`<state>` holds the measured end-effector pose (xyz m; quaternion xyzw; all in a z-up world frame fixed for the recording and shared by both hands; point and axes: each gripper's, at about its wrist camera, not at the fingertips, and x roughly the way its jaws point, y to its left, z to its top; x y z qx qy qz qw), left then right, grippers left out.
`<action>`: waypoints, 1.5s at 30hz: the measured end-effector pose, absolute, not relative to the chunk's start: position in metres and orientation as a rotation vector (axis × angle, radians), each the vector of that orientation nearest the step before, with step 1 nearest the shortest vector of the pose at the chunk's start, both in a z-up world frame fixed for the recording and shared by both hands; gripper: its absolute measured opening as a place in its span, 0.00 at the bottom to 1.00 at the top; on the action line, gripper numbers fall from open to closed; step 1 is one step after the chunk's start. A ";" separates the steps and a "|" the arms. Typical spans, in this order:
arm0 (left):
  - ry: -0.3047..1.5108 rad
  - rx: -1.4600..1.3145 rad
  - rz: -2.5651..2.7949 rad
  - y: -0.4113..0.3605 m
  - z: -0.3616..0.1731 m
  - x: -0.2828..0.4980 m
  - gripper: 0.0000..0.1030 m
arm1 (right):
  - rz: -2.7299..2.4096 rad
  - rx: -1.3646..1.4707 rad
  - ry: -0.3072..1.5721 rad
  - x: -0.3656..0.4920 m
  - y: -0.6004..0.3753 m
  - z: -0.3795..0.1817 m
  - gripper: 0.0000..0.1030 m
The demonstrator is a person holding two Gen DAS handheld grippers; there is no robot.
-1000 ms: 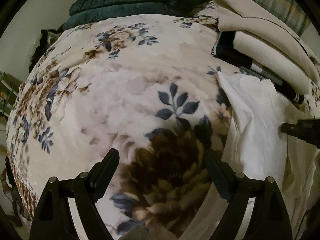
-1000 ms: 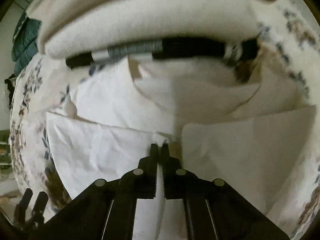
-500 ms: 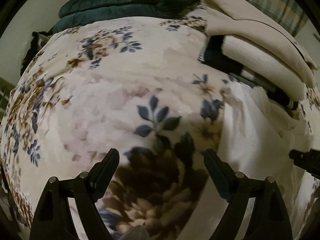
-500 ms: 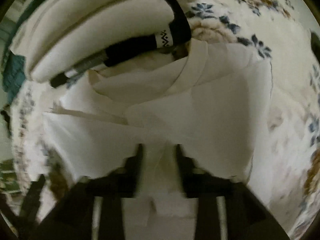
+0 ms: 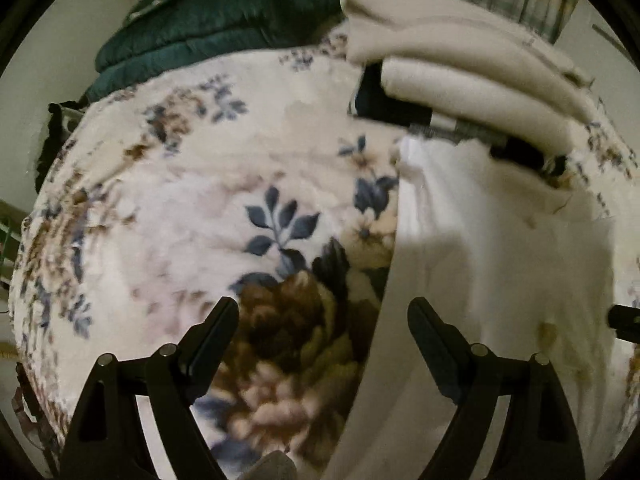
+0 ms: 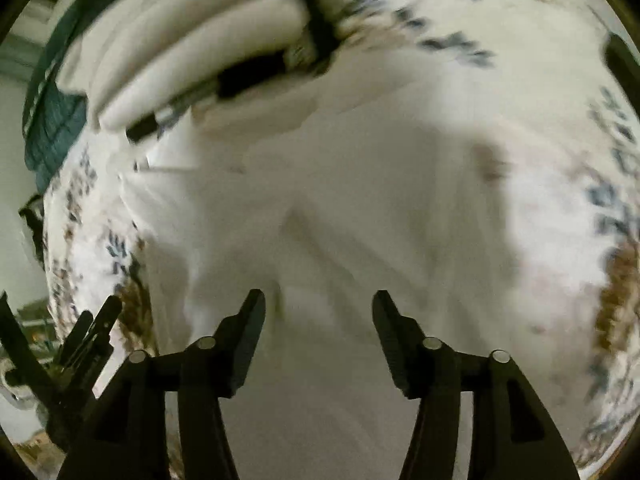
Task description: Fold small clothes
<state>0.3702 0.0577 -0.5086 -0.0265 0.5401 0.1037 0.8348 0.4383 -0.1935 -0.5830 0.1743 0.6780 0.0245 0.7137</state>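
The left claw (image 5: 322, 320) stands wide, its two black, wedge-shaped plastic fingers (image 5: 218, 334) apart with nothing between them, over a plush floral blanket (image 5: 192, 208) whose fleecy pile carries blue leaves and a large brown-and-cream bloom directly ahead of the claw. To the claw's right lies the white garment (image 5: 492, 264), a thin, smooth woven cloth with soft creases and a straight left edge that runs down past the claw's right finger; whether that finger touches the cloth cannot be told. Beyond the garment, ahead and to the right, sits a stack of folded cream knitwear (image 5: 460, 64), thick and rounded at its folds, with a black band and a grey-and-white patterned trim along its lower edge. Farther back, a dark green quilted cover (image 5: 208, 28) is bunched at the head of the blanket. The right claw (image 6: 318, 312) is also wide and grips nothing; its fingers (image 6: 248, 328) hover over the white garment (image 6: 360, 208), which spreads flat and pale ahead of it and below it, blurred, with faint diagonal folds. Ahead and to its left is the same cream knitwear (image 6: 192, 52), and the floral blanket (image 6: 592, 184) curves away on its right. The left claw (image 6: 94, 326) shows at the lower left of that view.
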 end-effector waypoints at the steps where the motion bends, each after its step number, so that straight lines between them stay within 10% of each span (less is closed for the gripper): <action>1: 1.141 -0.052 0.228 0.055 -0.501 0.365 0.84 | 0.042 0.395 1.506 0.431 -0.212 -0.573 0.59; 11: 1.204 -0.040 0.340 -0.032 -0.472 0.259 0.84 | 0.069 0.365 1.653 0.374 -0.345 -0.571 0.59; 25: 1.633 -0.308 0.070 -0.254 -0.579 0.096 0.82 | 0.141 0.164 1.774 0.362 -0.459 -0.610 0.59; 27: 1.639 -0.279 0.057 -0.265 -0.591 0.092 0.55 | 0.157 0.162 1.767 0.374 -0.459 -0.614 0.59; 29: 1.628 -0.244 0.052 -0.270 -0.598 0.092 0.03 | 0.185 0.167 1.754 0.391 -0.453 -0.615 0.59; 45: 1.368 -0.356 0.264 -0.195 -0.488 0.077 0.01 | 0.431 0.473 1.668 0.583 -0.352 -0.666 0.59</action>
